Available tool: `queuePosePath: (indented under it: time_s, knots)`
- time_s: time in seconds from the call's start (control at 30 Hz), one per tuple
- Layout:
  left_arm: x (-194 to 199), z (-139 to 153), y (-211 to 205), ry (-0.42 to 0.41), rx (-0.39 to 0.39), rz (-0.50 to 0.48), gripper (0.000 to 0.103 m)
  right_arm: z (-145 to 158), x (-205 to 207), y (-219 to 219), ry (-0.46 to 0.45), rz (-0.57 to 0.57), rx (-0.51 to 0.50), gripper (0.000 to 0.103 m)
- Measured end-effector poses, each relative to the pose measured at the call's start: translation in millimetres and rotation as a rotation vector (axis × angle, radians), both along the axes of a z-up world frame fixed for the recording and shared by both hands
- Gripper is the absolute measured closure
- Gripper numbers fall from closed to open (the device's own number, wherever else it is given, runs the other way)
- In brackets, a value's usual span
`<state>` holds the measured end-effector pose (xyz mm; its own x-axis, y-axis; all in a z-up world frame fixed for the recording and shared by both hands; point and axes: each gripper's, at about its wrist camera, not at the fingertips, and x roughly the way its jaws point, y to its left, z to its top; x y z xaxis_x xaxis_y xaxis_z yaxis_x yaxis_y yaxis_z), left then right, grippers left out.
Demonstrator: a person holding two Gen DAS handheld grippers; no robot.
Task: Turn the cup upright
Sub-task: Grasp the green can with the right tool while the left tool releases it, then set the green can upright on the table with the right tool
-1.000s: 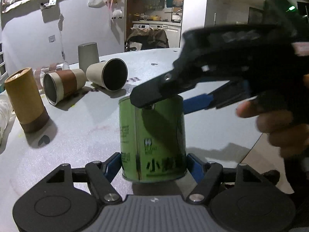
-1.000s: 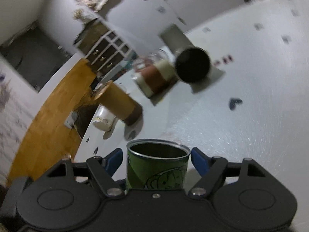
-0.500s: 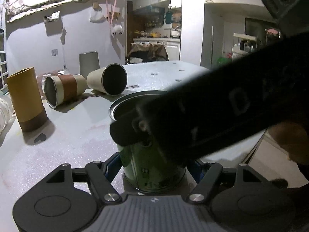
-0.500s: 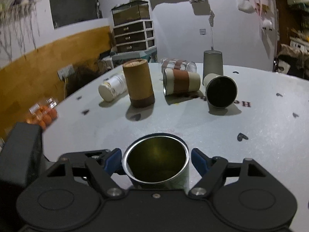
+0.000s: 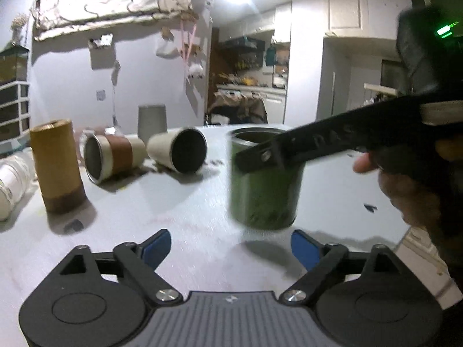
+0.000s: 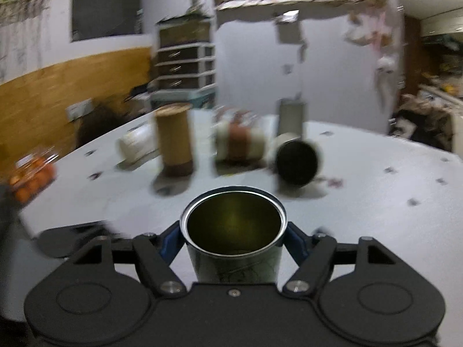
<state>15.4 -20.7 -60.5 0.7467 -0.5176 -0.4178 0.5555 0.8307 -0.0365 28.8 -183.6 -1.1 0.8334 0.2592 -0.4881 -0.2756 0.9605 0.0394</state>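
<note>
The green metal cup [image 5: 264, 182] stands upright on the white table [image 5: 179, 208], mouth up. My right gripper [image 6: 233, 243] is shut on the green cup [image 6: 234, 240], with its blue pads against the cup's sides near the rim. In the left wrist view the right gripper's black finger crosses the cup's upper part from the right. My left gripper [image 5: 230, 248] is open and empty, a short way in front of the cup, apart from it.
Behind stand a tall tan cylinder [image 5: 56, 167] and a grey cup [image 5: 152, 118]. A brown-banded cup [image 5: 111, 156] and a cream cup [image 5: 181, 153] lie on their sides. A white bottle [image 5: 11, 182] lies at the left. The table edge [image 5: 405, 231] runs close on the right.
My left gripper has let go of the green cup, opened and drawn back. The right gripper still holds the cup, now upright on the table.
</note>
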Motion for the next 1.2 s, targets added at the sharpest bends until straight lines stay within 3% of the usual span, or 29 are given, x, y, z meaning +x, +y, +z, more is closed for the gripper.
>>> queuePosePath:
  time_s: [0.3, 0.43, 0.57, 0.8, 1.0, 1.1, 1.2]
  knots:
    - [0.6, 12.1, 0.3, -0.047, -0.039, 0.046, 0.006, 9.4, 80.9, -120.3, -0.050, -0.409, -0.023, 0.029]
    - [-0.7, 13.6, 1.1, -0.055, -0.049, 0.065, 0.006, 5.6, 119.2, -166.1, -0.055, -0.559, -0.074, 0.029]
    - [0.2, 12.2, 0.5, -0.058, -0.046, 0.081, 0.006, -0.8, 151.0, -207.7, -0.047, -0.653, -0.049, 0.029]
    - [-0.4, 12.2, 1.0, -0.069, -0.035, 0.096, 0.006, -24.5, 176.6, -236.0, 0.024, -0.759, -0.067, 0.029]
    - [1.6, 14.3, 1.5, -0.071, -0.035, 0.108, 0.005, -30.4, 174.2, -245.0, 0.030, -0.745, -0.023, 0.028]
    - [2.3, 15.7, 1.3, -0.081, -0.033, 0.116, 0.000, -26.7, 163.9, -247.1, 0.019, -0.740, 0.016, 0.009]
    - [6.8, 16.9, -0.1, -0.087, -0.018, 0.128, 0.000, -16.0, 145.5, -240.1, -0.025, -0.711, 0.020, 0.009]
